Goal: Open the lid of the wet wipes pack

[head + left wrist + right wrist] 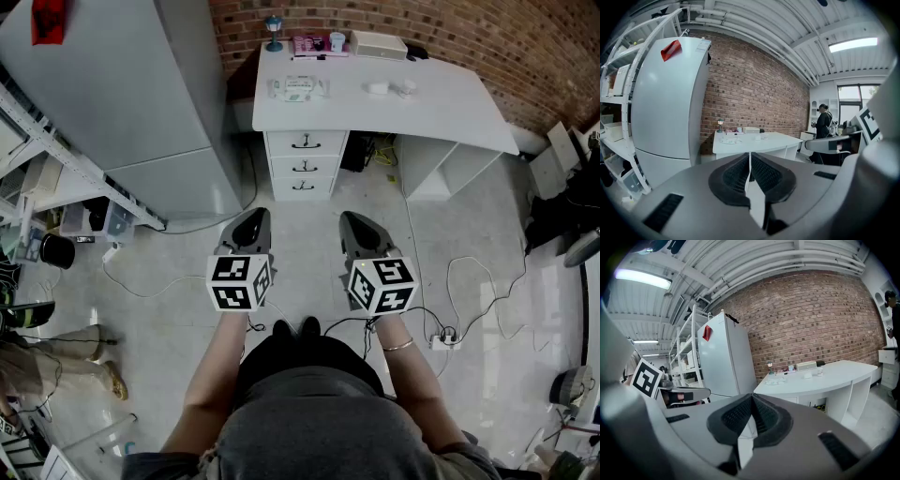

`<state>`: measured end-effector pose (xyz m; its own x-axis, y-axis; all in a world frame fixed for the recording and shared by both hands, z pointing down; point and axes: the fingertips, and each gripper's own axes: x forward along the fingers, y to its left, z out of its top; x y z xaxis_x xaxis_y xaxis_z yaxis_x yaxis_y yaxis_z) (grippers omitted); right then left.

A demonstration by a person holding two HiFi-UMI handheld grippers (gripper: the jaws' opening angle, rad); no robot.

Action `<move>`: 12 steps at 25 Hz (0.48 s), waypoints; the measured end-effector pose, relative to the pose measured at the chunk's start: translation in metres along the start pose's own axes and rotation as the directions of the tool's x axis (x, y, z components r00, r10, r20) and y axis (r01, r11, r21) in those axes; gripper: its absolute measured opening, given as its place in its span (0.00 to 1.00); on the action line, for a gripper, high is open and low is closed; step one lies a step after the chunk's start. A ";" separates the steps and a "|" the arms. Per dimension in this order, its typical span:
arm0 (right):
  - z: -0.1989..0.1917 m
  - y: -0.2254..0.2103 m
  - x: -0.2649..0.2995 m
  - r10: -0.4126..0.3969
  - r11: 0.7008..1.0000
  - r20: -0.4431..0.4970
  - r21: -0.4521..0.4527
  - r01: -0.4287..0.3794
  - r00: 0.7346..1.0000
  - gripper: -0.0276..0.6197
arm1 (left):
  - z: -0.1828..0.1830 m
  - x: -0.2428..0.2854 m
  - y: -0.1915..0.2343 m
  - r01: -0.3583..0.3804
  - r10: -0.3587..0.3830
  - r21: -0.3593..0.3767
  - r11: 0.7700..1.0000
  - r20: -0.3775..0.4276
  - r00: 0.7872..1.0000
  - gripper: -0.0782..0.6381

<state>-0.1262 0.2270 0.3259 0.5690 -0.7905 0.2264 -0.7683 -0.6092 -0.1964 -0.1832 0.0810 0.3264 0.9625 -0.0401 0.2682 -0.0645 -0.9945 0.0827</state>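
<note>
White desk (450, 112) at the frame's top carries the wet wipes pack (300, 88), lying crosswise, well apart from the left gripper (251, 220) and right gripper (356, 223). Both have their jaws together and hold nothing; the left looks marginally nearer.

A converted industrial room serving as a workspace, part office and part test lab. A bare brick wall (469, 28) backs a white desk (441, 108) with drawers (304, 164) — a tall refrigerator (122, 84) and open metal shelving (616, 79) stand alongside. Exposed pipes (787, 269) and a strip light (853, 44) cross the ceiling (754, 18); cables (469, 281) trail to a power strip (442, 339) on the glossy floor (300, 246).
</note>
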 end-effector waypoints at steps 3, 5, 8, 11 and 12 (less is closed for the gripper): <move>-0.003 -0.006 -0.002 0.001 1.000 -0.001 0.004 -0.001 1.000 0.05 | -0.004 0.002 -0.004 -0.006 0.006 -0.006 1.000 -0.002 1.000 0.15; -0.006 -0.010 -0.006 0.001 1.000 -0.007 0.005 -0.001 1.000 0.05 | -0.008 0.002 -0.007 -0.012 0.012 -0.013 1.000 -0.006 1.000 0.15; -0.009 -0.013 -0.009 0.008 1.000 -0.011 0.001 -0.008 1.000 0.05 | -0.011 0.002 -0.008 -0.022 0.022 -0.012 1.000 -0.015 1.000 0.15; -0.008 -0.018 -0.010 0.006 1.000 0.002 0.001 -0.006 1.000 0.05 | -0.011 0.003 -0.009 -0.031 0.031 -0.005 1.000 -0.016 0.999 0.16; -0.007 -0.021 -0.010 -0.001 1.000 0.007 0.002 0.001 1.000 0.05 | -0.010 0.004 -0.011 -0.028 0.028 -0.007 1.000 -0.014 1.000 0.16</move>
<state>-0.1178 0.2487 0.3345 0.5714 -0.7906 0.2202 -0.7673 -0.6098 -0.1985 -0.1818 0.0925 0.3363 0.9566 -0.0668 0.2837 -0.0935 -0.9923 0.0817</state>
